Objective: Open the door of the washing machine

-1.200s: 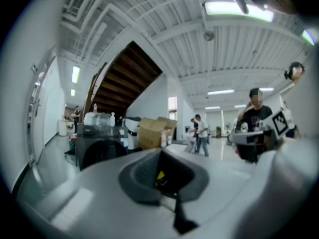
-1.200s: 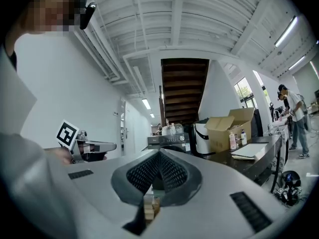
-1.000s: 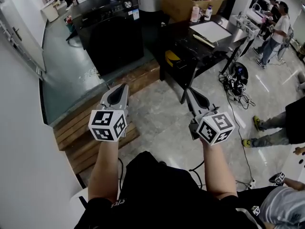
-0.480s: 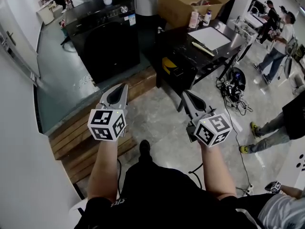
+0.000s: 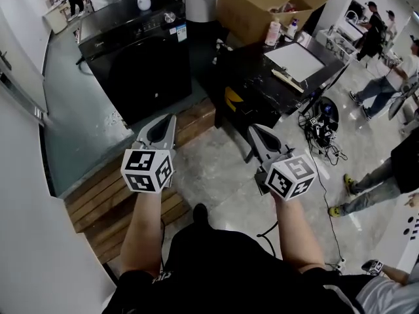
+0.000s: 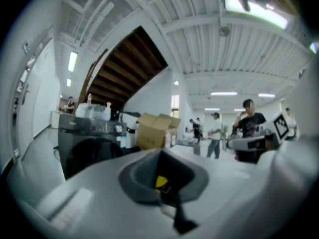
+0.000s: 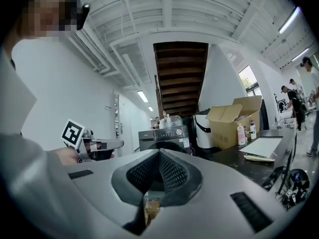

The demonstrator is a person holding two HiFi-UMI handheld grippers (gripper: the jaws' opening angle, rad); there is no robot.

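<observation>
The black front-loading washing machine (image 5: 141,57) stands on a raised grey floor ahead of me, its round door closed. It shows too in the left gripper view (image 6: 87,151) and in the right gripper view (image 7: 164,138). My left gripper (image 5: 171,118) is held out level toward it, shut and empty, still well short of the machine. My right gripper (image 5: 252,128) is beside it to the right, also shut with nothing in it. In each gripper's own view, the left gripper (image 6: 160,151) and the right gripper (image 7: 159,152), the jaws meet tip to tip.
A wooden step (image 5: 124,175) edges the raised floor in front of me. Right of the machine stands a black table (image 5: 262,84) with a cardboard box (image 5: 262,5) and a white sheet (image 5: 298,59). Cables (image 5: 324,123) lie on the tiles. People (image 5: 383,87) stand at right.
I have walked forward: the washing machine, step and table have drawn nearer and slid down the head view. Both grippers stay shut, side by side.
</observation>
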